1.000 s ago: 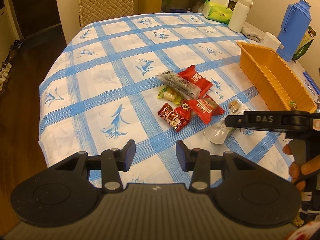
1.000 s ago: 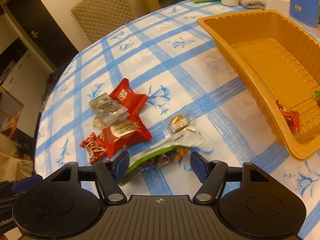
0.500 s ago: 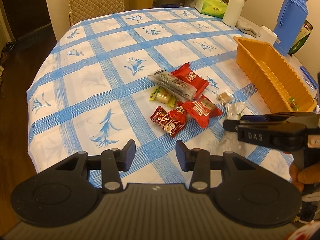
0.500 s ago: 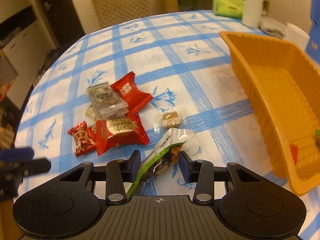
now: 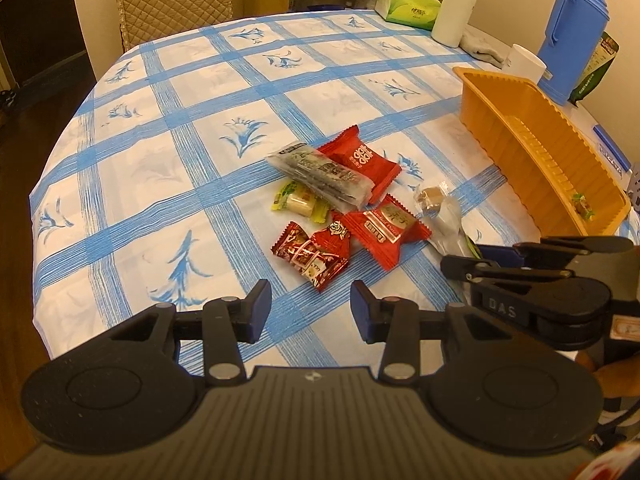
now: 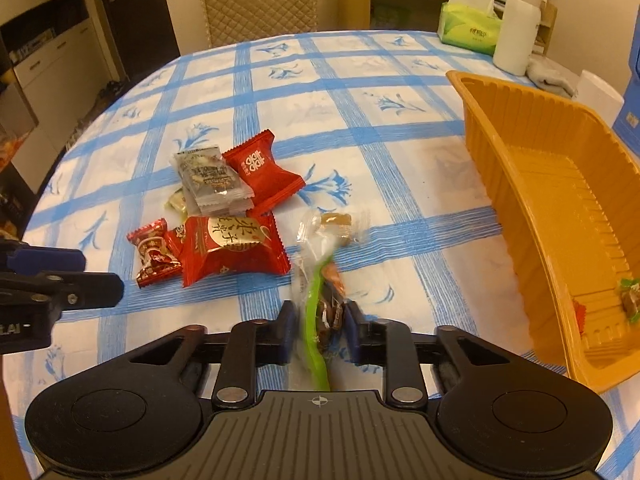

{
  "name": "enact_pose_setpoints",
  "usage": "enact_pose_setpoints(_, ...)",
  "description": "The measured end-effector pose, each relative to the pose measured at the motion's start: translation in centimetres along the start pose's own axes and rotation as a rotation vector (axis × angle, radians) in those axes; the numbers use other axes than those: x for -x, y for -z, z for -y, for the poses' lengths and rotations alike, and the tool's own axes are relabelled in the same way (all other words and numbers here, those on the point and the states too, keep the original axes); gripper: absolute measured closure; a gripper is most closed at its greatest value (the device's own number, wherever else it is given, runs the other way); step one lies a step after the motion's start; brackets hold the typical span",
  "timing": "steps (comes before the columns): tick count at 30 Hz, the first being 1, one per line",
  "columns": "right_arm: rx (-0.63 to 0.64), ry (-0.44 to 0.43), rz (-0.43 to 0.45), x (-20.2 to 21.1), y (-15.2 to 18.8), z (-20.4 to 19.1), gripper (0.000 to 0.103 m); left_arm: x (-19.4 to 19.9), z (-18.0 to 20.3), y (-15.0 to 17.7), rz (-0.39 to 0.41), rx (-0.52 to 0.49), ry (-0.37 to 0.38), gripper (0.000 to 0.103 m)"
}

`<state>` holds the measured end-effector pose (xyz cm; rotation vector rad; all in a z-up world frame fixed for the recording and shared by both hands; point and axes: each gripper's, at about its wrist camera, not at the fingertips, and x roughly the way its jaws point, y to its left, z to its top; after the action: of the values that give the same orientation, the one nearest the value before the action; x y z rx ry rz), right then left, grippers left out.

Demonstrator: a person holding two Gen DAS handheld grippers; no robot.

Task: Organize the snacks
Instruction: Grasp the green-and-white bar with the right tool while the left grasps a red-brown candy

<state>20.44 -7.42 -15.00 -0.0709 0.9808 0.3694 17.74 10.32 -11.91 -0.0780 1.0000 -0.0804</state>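
My right gripper point(image 6: 320, 330) is shut on a clear and green nut packet point(image 6: 322, 300), holding it just above the tablecloth; it also shows in the left wrist view point(image 5: 450, 224). My left gripper point(image 5: 311, 306) is open and empty, hovering near the table's front edge. Several snacks lie in a pile mid-table: a red square packet point(image 6: 230, 250), a red candy point(image 6: 154, 254), a grey bar packet point(image 6: 210, 180), another red packet point(image 6: 262, 170) and a small clear toffee point(image 6: 336, 222). The orange tray point(image 6: 516, 184) at the right holds a few small sweets point(image 6: 630, 298).
A green tissue box point(image 6: 468, 32), a white bottle point(image 6: 516, 28), a white cup point(image 5: 524, 62) and a blue jug point(image 5: 572, 32) stand at the table's far right. A quilted chair point(image 6: 260, 0) stands behind the table.
My right gripper closed on the nut packet and lifted its end off the cloth. My left gripper stayed open and drifted slightly.
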Motion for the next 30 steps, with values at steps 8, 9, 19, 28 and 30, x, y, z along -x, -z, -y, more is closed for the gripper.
enact_pose_setpoints(8, -0.042, -0.02, 0.016, 1.4, -0.2, 1.5, 0.079, -1.3, 0.1, -0.8, -0.005, 0.025, 0.004, 0.07)
enact_pose_setpoints(9, -0.045, -0.021, 0.021, 1.6, -0.3, 1.7, 0.079, -1.5, 0.2, -0.9, -0.006, 0.028, 0.003, 0.07)
enact_pose_setpoints(19, -0.092, -0.039, 0.044, 2.8, -1.0, 3.0, 0.079, -3.6, 0.4, -1.6, -0.027, 0.04, -0.003, 0.075)
enact_pose_setpoints(28, -0.118, -0.042, 0.043, 3.3, -0.7, 4.1, 0.079, -4.9, -0.1, -2.7, -0.023, 0.041, -0.024, 0.076)
enact_pose_setpoints(30, -0.122, -0.041, 0.042, 3.3, -0.7, 4.2, 0.079, -5.1, 0.0, -2.8, -0.025, 0.03, -0.032, 0.078)
